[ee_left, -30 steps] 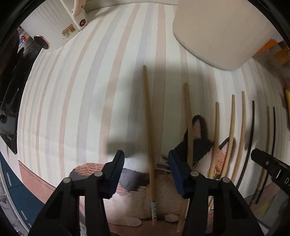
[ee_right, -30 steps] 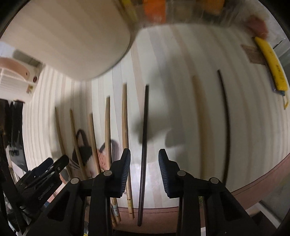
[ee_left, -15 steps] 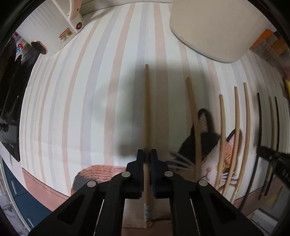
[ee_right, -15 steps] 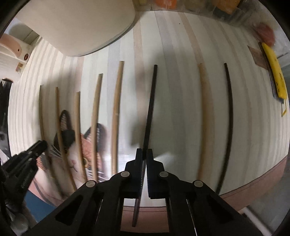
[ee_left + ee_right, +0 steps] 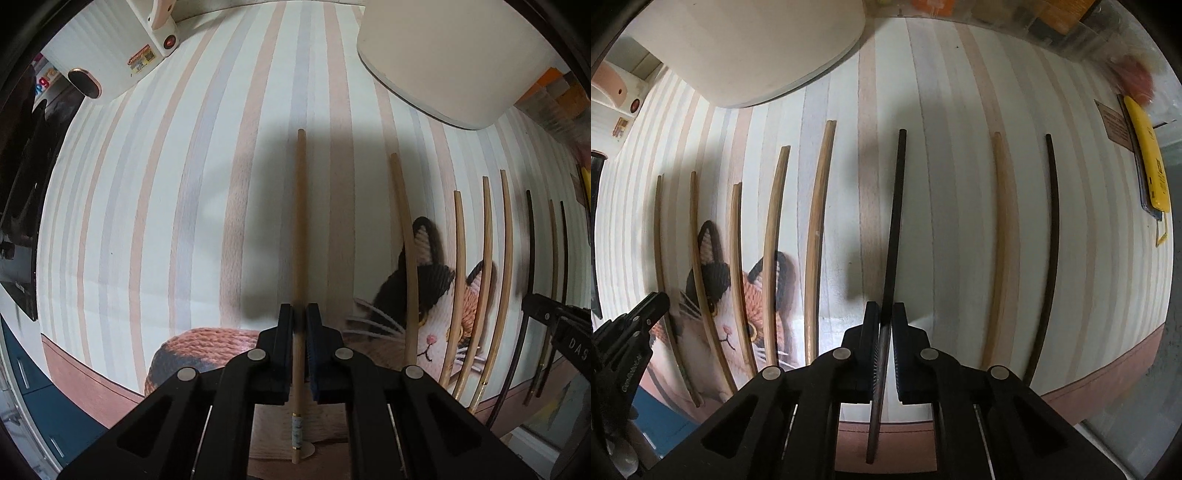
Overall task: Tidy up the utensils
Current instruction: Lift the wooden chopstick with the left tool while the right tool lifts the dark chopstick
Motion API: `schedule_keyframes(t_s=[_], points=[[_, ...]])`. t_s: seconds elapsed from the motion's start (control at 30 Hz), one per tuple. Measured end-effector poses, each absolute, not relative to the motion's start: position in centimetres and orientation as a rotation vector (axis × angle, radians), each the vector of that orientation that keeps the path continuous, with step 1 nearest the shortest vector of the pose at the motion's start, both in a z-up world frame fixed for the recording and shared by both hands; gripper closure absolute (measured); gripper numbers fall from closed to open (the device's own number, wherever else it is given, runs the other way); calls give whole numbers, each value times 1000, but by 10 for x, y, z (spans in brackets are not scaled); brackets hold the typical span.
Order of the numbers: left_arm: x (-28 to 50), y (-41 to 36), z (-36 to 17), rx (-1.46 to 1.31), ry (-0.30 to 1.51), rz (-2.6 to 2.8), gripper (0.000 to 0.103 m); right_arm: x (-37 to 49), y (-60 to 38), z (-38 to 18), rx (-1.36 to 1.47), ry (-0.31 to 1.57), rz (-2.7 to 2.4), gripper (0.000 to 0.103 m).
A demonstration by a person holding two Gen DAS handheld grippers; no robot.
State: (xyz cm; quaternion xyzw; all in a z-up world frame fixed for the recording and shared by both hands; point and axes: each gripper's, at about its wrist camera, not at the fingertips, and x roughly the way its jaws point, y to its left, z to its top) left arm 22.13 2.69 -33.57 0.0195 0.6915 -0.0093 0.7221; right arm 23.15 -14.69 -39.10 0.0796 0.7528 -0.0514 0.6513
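- Left tongs (image 5: 299, 325) pinch a pale wooden chopstick (image 5: 300, 221) near its butt, so it stays aligned.
- Right tongs (image 5: 885, 321) clamp a black chopstick (image 5: 895, 214), probably to sort by colour.

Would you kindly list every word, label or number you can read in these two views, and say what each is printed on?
"DAS": the start of white lettering, cut off, on the right hand-held gripper as the left wrist view shows it.
White lettering on the left hand-held gripper: too blurred to read.
Orange sticker on the white appliance: too small.
Brown card beside the yellow device: blurred, unreadable.
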Motion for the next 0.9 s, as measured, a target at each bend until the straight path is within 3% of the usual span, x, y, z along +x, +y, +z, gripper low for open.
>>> schedule_keyframes(t_s=[0.9], points=[[257, 27, -341, 61, 1538, -13, 99, 244, -154, -389, 126, 1785, -67, 97]])
